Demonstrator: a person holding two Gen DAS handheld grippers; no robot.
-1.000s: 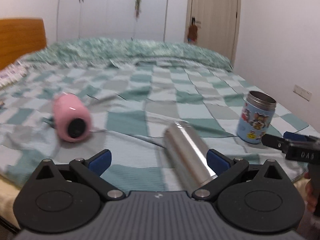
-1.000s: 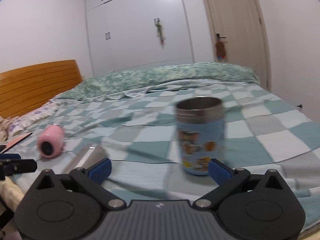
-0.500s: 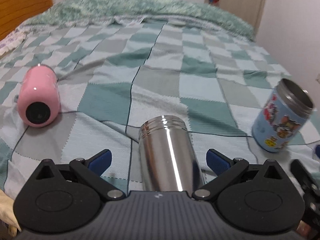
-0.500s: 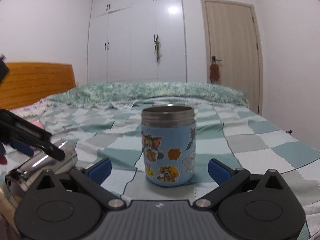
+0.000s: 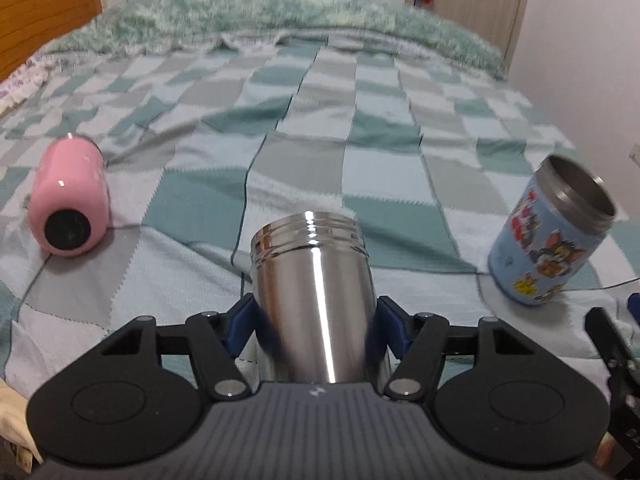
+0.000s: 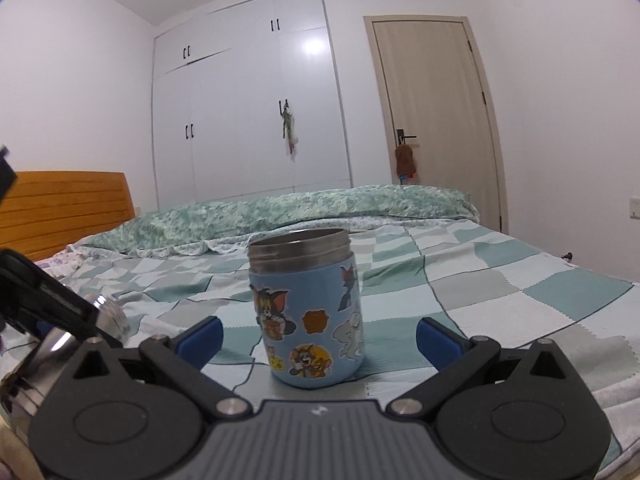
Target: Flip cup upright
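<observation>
A shiny steel cup (image 5: 314,300) lies on its side on the checked bedspread, its threaded mouth pointing away from me. My left gripper (image 5: 314,326) is shut on the steel cup, its blue pads pressed against both sides. The cup and left gripper also show at the left edge of the right wrist view (image 6: 60,344). A blue cartoon-sticker cup (image 6: 306,312) stands upright, also in the left wrist view (image 5: 552,232). My right gripper (image 6: 318,338) is open, its pads on either side of the blue cup and apart from it.
A pink cup (image 5: 72,198) lies on its side at the left, its dark base towards me. A green quilt (image 5: 280,12) is bunched at the far side. A wooden headboard (image 6: 60,208), white wardrobe (image 6: 248,112) and door (image 6: 436,120) stand behind.
My left gripper has moved in over the steel cup and closed its pads on it. My right gripper stays open near the blue cup and has tilted its view up.
</observation>
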